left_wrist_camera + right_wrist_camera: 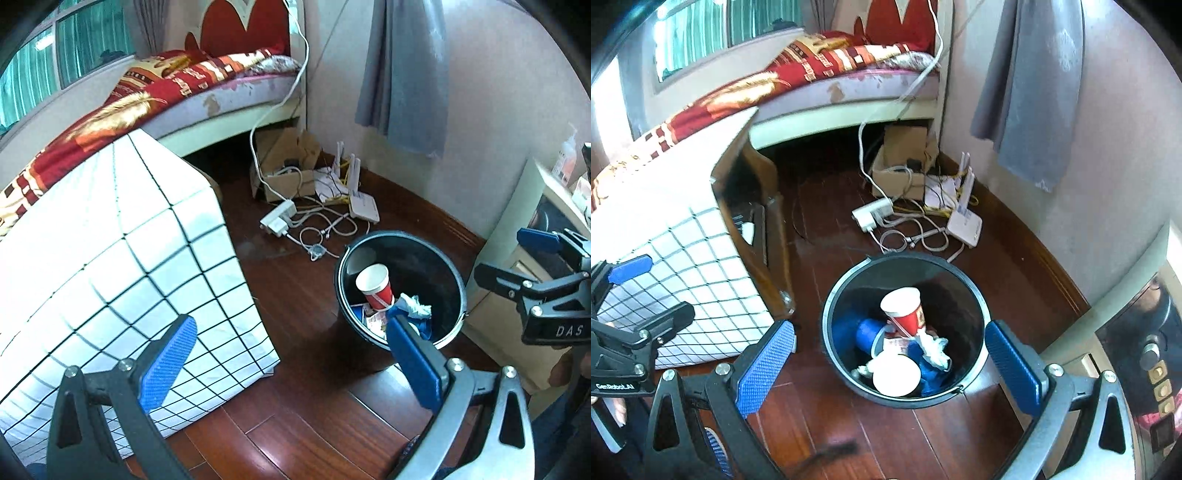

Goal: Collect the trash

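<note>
1. Bin (905, 397): black bucket standing upright on the wood floor (831, 424), between the draped table and the cabinet, near the wall. Placed within reach of both grippers, presumably to receive the rubbish.
2. Trash, all inside the bin: red paper cup (905, 310) leaning mouth-up; white cup (895, 376) with its mouth toward the near rim; crumpled tissue (936, 349); blue wrapper (868, 334) beneath.
3. Right gripper (890, 363): jaws spread wide, holding nothing, poised above the bin's near rim.
4. Left gripper (291, 354): jaws released, empty, aimed between the table's corner and the bin.
5. Table (110, 240): checked white cloth hanging to the floor.
6. Cables and router (964, 225): loose on the floor by the bed (849, 85); not evidently trash.
</note>
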Motion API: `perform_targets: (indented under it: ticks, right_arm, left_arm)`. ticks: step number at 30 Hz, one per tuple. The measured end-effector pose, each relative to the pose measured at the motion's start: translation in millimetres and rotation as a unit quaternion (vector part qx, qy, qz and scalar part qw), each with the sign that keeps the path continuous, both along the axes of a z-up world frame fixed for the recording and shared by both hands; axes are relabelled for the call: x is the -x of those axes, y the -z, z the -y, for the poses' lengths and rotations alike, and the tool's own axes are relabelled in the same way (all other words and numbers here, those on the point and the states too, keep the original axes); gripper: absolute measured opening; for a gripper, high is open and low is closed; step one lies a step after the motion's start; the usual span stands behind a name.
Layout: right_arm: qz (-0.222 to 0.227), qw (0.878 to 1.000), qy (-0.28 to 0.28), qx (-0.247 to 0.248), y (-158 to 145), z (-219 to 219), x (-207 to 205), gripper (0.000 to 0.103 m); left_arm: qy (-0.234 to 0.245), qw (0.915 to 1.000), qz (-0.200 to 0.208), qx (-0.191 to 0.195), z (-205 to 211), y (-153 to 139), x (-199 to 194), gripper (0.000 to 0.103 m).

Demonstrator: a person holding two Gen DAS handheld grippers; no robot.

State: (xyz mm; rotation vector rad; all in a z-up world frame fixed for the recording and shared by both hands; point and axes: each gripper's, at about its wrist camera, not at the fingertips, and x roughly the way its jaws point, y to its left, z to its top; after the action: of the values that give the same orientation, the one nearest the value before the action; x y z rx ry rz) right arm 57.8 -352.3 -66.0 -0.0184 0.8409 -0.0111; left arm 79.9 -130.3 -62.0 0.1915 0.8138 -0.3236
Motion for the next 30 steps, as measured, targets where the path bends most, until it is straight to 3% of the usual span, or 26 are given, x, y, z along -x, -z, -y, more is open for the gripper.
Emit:
perform_targets:
  ticks: [15,24,30]
  right_arm:
    - [0.080,0.997,-0.011,0.007,-91,-49,61,0.103]
    - [0.118,0.993,-0.006,0.006,-125,-55,102,0.103]
    - [0.129,0.991,-0.015,0.010,-136,-62,117,0.103]
  left_arm:
    - [-0.019,0.9977,0.063,0.011,-39,-65,56,0.103]
    - [-0.048,0.9939,0.097,0.020,-61,-100,97,0.103]
    - [-0.047,0.9919,0.114,0.031,-57,-108,109,0.103]
